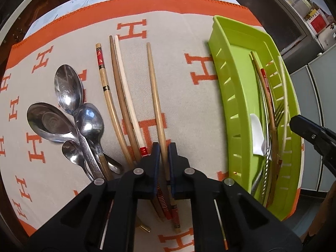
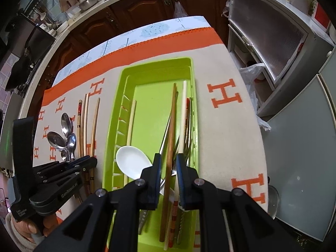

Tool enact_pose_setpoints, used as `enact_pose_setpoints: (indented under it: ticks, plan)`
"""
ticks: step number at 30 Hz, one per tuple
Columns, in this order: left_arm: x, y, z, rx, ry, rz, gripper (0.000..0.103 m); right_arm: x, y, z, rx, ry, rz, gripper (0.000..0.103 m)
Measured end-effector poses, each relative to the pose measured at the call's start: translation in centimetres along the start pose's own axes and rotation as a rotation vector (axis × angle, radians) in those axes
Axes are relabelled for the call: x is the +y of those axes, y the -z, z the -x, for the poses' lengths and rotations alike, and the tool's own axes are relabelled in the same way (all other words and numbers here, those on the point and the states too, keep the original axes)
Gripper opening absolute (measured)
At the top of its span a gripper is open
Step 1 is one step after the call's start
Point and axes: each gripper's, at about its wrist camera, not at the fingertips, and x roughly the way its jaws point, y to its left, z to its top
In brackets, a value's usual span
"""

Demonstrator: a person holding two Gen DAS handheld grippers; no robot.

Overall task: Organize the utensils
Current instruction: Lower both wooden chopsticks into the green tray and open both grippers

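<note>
Cloth (image 1: 178,88) with an orange border and orange H marks covers the table, and everything lies on it. Near the cloth's right edge sits a green tray (image 2: 126,79) with slotted walls, its long sides running toward the far orange border. Inside, a white spoon (image 2: 132,161) rests by the tray's left wall with a pale chopstick (image 2: 131,121) beside it; a brown chopstick (image 2: 171,126), a white chopstick (image 2: 183,109), a red-striped one and a metal fork (image 1: 277,113) crowd the right half.

Left of the tray, on bare cloth, four chopsticks lie roughly parallel, pointing at the far border, and a tan chopstick (image 1: 154,96) lies nearest the tray. Four metal spoons (image 1: 67,88) are bunched further left, bowls fanned out and handles overlapping.

Over the tray hangs the right gripper (image 2: 169,159), its fingers spread a little with the brown chopstick running between them; whether the pads touch it I cannot tell. Pinching the tan chopstick near its close end is the left gripper (image 1: 163,149), fingers pressed against its sides. A hand in a pale knitted cuff (image 2: 19,231) holds that left tool.
</note>
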Motion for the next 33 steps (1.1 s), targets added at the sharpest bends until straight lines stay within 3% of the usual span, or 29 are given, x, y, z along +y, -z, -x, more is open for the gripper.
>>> enact_pose_setpoints:
  ticks: [8,17,28,30,31,33]
  plan:
    - [0.5,1.0,1.2,0.000,0.063,0.011,0.004,-1.0,1.3,1.2,-0.032,-0.043,-0.060,0.014]
    - [1.4,3.8,6.1,-0.034,0.133,-0.041,0.004,-3.0,5.3,4.1,-0.103,-0.079,-0.144,0.014]
    - [-4.5,3.4,11.8,-0.100,0.241,-0.103,0.004,-6.1,8.3,5.9,-0.164,-0.063,-0.275,0.014]
    - [-5.8,2.7,11.8,-0.101,0.250,-0.112,0.004,-6.2,8.5,6.3,-0.188,-0.056,-0.277,0.023]
    - [-6.4,2.5,11.8,-0.101,0.254,-0.115,0.004,-6.3,8.6,6.8,-0.209,-0.046,-0.279,0.033]
    - [-7.8,2.2,11.6,-0.114,0.262,-0.130,0.004,-6.3,8.9,7.5,-0.252,-0.022,-0.279,0.035]
